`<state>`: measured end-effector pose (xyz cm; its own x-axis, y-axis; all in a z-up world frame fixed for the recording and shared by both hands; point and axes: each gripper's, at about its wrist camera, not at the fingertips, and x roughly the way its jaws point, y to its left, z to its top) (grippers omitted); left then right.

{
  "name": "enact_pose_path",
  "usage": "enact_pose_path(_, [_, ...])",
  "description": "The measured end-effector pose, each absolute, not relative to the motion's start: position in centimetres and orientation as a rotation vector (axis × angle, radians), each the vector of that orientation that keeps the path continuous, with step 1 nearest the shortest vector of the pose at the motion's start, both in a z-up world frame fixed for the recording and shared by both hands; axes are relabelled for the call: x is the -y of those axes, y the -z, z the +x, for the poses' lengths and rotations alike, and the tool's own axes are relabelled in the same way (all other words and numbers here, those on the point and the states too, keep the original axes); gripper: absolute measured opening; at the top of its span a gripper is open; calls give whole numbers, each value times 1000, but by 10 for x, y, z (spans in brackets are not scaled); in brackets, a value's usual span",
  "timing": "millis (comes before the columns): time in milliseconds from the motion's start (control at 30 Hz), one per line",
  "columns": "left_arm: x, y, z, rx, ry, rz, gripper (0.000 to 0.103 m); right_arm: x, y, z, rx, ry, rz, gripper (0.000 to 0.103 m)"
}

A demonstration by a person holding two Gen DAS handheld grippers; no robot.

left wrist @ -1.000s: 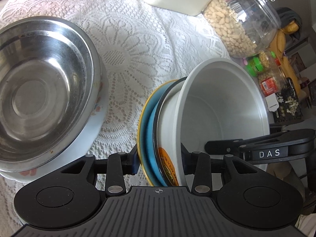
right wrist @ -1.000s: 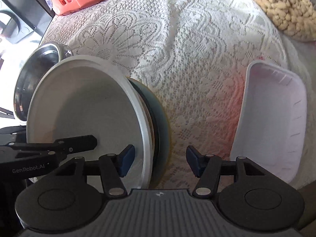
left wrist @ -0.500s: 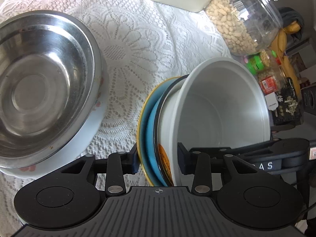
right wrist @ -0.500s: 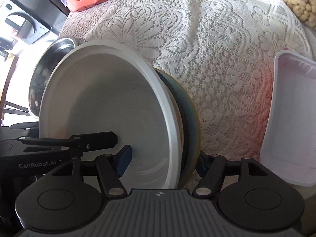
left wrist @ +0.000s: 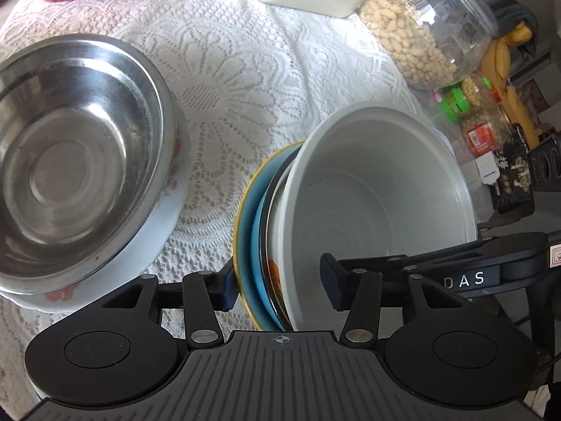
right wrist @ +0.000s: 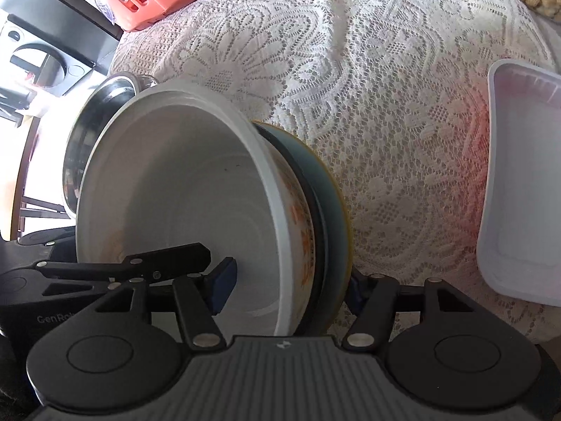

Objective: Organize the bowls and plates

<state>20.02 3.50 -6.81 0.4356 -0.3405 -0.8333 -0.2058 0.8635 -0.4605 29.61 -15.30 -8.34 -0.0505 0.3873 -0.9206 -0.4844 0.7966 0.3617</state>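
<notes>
Stack: our white bowl with blue plate beneath sits tilted over the lace tablecloth, beside the steel bowl.
Left gripper: jaws just widened, loosely straddling the stack.
Right gripper: just narrowed; its far pad is hidden, so we cannot tell whether it grips.
Handling: rigid, slippery, breakable, we judge; we'd pinch both rims together.

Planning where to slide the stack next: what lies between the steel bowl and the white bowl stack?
Only bare lace tablecloth lies between the steel bowl and the white bowl stack, seen in the left wrist view.

Peanut jar cut off above
</notes>
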Motion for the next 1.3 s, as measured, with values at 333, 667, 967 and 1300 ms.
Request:
enact_pose_path(333, [-28, 68, 197, -1090, 71, -499, 52, 165, 87, 295, -1458, -757, -38, 63])
enact_pose_path(667, [-26, 68, 197, -1095, 81, -446, 47, 162, 84, 289, -1419, -789, -74, 61])
enact_pose_path(967, [-27, 70, 198, -1095, 90, -450, 47, 159, 85, 288, -1414, -784, -76, 62])
enact_pose_path(1300, [-33, 72, 197, -1101, 97, -504, 47, 155, 85, 290, -1418, -756, -77, 62])
